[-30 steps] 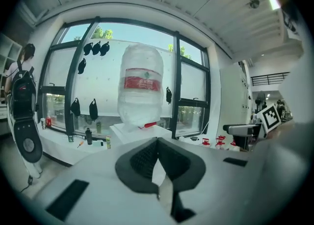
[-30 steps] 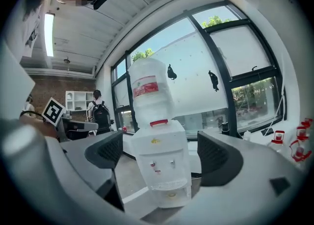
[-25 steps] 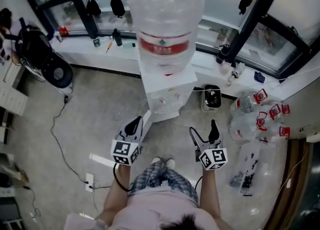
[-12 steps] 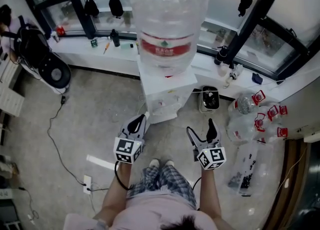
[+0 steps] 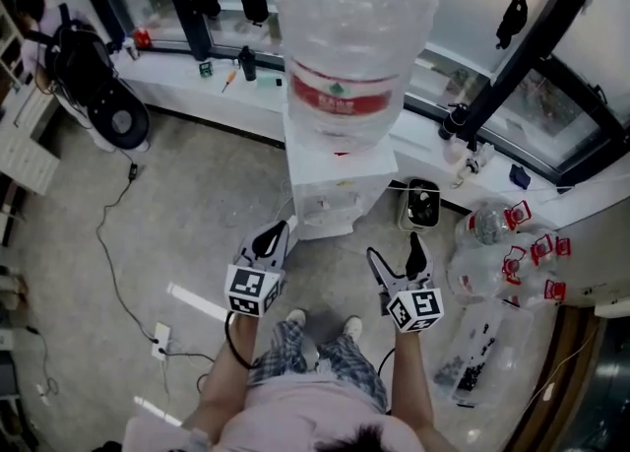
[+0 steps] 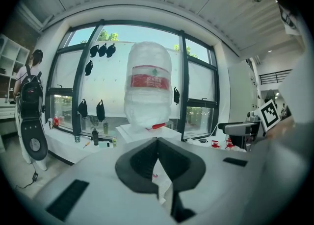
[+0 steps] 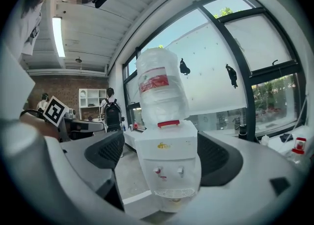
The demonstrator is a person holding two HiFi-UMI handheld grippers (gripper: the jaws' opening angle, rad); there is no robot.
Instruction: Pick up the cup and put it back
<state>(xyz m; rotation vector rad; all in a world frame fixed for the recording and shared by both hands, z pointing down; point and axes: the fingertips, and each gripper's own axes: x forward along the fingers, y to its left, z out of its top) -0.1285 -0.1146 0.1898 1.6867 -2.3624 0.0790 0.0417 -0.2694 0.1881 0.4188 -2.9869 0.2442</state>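
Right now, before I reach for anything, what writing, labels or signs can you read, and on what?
On the water bottle, the red label: white print and a logo, too blurred to read.
On the water dispenser, the yellow mark: too small to read.
On the empty bottles, the red labels: unreadable.
On the marker cube: a black-and-white square pattern, no letters.
No text reads clearly.
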